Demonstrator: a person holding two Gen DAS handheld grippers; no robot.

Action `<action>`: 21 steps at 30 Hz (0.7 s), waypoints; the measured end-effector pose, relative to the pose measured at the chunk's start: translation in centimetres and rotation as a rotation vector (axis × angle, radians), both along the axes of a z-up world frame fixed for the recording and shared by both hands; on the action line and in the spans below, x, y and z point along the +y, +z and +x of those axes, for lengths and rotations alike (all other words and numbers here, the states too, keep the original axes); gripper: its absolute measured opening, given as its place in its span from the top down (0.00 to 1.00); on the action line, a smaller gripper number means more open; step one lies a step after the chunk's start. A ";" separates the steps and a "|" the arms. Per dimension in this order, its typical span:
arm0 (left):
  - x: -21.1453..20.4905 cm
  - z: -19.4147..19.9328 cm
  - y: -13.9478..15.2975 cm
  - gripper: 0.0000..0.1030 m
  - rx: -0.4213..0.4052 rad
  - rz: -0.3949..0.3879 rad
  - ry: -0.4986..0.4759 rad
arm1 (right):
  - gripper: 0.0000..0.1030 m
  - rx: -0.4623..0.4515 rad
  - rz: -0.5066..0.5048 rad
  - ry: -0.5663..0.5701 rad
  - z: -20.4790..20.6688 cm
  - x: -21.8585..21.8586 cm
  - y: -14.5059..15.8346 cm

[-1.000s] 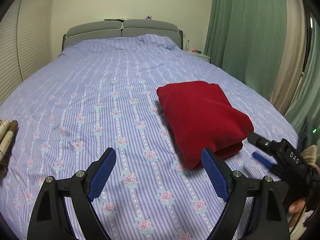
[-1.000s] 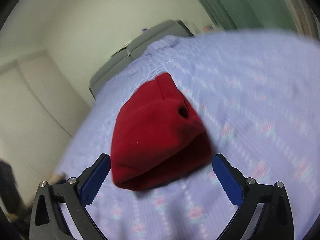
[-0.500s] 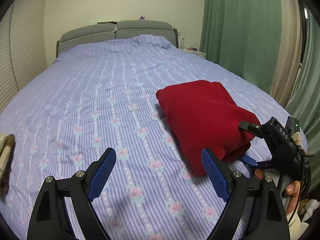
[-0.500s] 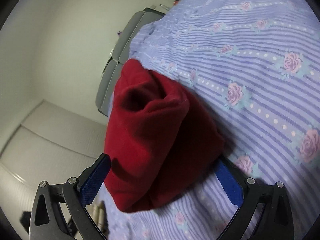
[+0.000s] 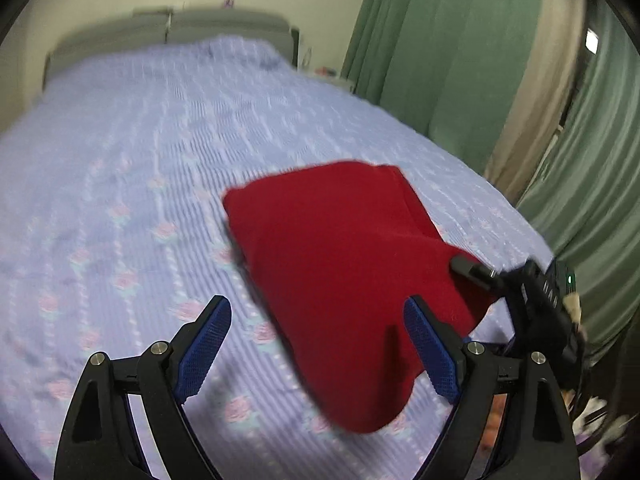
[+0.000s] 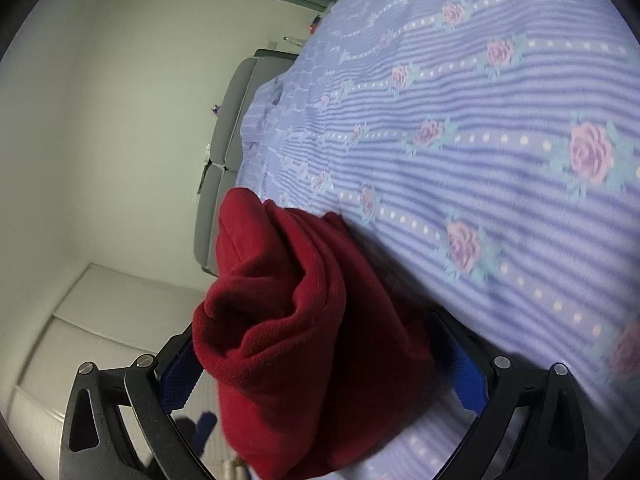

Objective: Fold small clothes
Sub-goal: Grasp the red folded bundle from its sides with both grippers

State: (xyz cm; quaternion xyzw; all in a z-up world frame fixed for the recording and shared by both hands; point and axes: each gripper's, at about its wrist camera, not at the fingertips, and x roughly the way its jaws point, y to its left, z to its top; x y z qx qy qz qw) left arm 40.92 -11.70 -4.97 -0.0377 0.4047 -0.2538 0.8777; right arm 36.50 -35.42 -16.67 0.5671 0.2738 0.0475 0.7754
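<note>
Already the red garment (image 5: 352, 280) looks folded into a thick compact bundle, several layers showing at its open end in the right wrist view (image 6: 304, 320); it sits at the near right part of the bed (image 5: 140, 168), and its near end looks raised off the sheet, though blur makes that hard to confirm. Right tongs (image 6: 320, 368) have the bundle's end between their blue pads, pads close against the cloth on both sides, so they look clamped on it. Left tongs (image 5: 320, 344) are spread wide with nothing between the pads, hovering just above the sheet beside the bundle's left edge. Judging from this, folding itself seems mostly done; what's left is probably setting the bundle down or moving it aside, maybe a last tidy. Any other small clothes to fold aren't visible. No brand, label or writing can be read: left view is motion-blurred, and the marking on the right tool's body there is too smeared.
</note>
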 end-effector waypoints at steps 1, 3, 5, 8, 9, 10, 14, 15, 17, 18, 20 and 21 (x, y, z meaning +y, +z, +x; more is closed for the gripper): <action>0.0 0.7 -0.5 0.14 0.029 -0.017 -0.002 | 0.15 0.008 -0.006 0.001 0.0 -0.2 -0.1; -0.1 2.1 -1.8 0.12 0.094 -0.051 0.004 | 0.23 0.043 -0.042 0.016 0.0 -0.6 -0.6; 0.1 3.0 -2.8 0.11 0.149 -0.118 -0.001 | 0.30 0.065 -0.053 0.034 0.2 -0.7 -0.9; 0.3 4.2 -4.0 0.11 0.230 -0.218 -0.007 | 0.38 0.080 -0.111 0.058 0.0 -0.5 -0.8; 0.2 4.6 -4.4 0.11 0.251 -0.234 -0.013 | 0.40 0.080 -0.134 0.064 -0.1 -0.2 -0.8; 0.0 4.9 -4.8 0.11 0.274 -0.254 -0.021 | 0.41 0.075 -0.143 0.068 -0.3 -0.2 -0.9; -0.8 5.9 -6.4 0.08 0.338 -0.306 -0.038 | 0.42 0.062 -0.140 0.075 -1.0 -0.4 -1.3; -1.0 6.1 -6.7 0.08 0.345 -0.311 -0.041 | 0.43 0.062 -0.150 0.075 -1.3 -0.4 -1.3; -1.3 6.2 -7.1 0.09 0.344 -0.317 -0.046 | 0.43 0.060 -0.175 0.080 -1.7 -0.3 -1.2; -1.4 6.1 -7.2 0.13 0.341 -0.314 -0.049 | 0.44 0.059 -0.181 0.080 -1.7 -0.3 -1.1; -1.5 5.9 -7.1 0.19 0.326 -0.305 -0.049 | 0.46 0.063 -0.191 0.083 -1.7 -0.3 -1.0; -1.6 5.7 -7.0 0.22 0.318 -0.295 -0.048 | 0.47 0.064 -0.206 0.085 -1.7 -0.2 -0.8</action>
